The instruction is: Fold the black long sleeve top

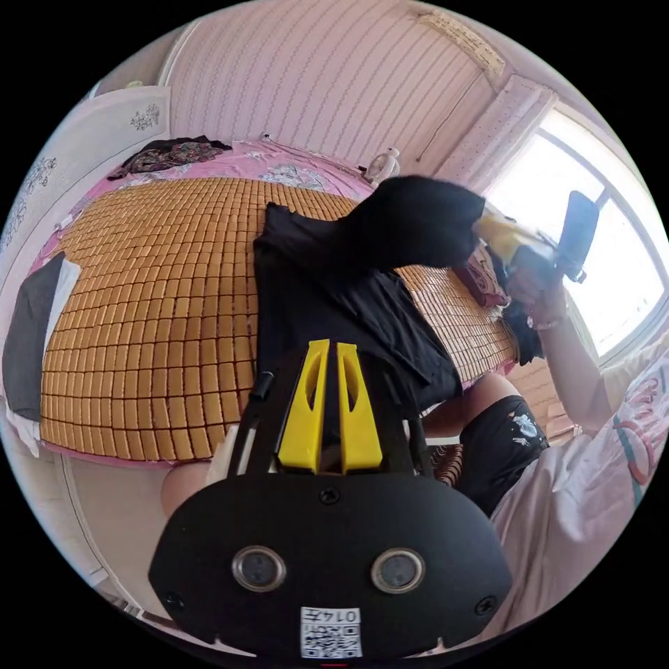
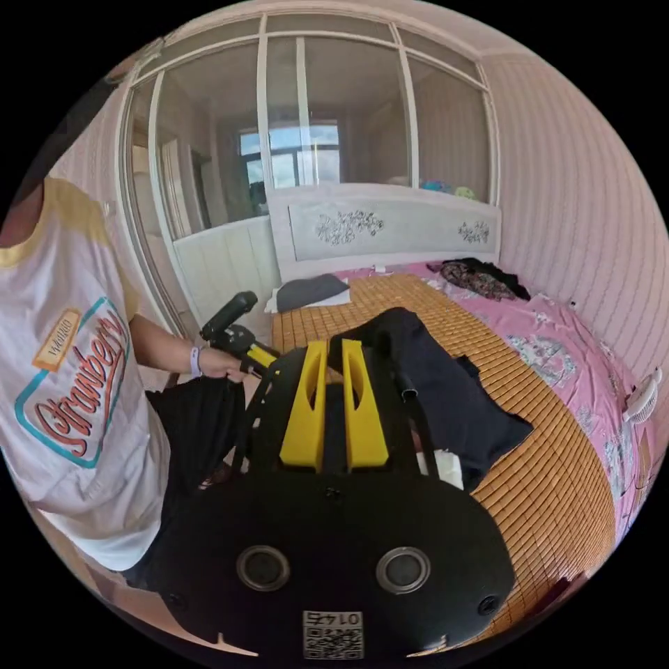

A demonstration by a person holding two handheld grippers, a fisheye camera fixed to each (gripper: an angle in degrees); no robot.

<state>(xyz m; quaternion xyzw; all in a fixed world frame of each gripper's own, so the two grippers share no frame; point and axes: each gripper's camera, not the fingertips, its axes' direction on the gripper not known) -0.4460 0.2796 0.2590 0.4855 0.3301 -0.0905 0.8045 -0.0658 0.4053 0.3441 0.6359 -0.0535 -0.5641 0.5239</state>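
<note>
The bed (image 1: pixel 139 293), covered by a woven bamboo mat (image 2: pixel 550 488), takes up most of both views, and the black long sleeve top (image 1: pixel 320 306) lies on its near side, partly spread flat and partly lifted. In the left gripper view one part of it, likely a sleeve or a side, is raised well above the mat and hangs from the right gripper (image 1: pixel 503 237), which looks clamped on that cloth; in the right gripper view the same dark fabric sits between the yellow jaws of the right gripper (image 2: pixel 334 355). The left gripper (image 1: pixel 333 355) has its jaws close together with dark cloth between them, so it appears to be pinching the hem edge nearest the person. By my judgement the fold is at an early stage: one part is being carried over, nothing looks squared yet, and the remaining folds are still to do. A folded grey garment (image 1: pixel 28 334) rests at the far edge
</note>
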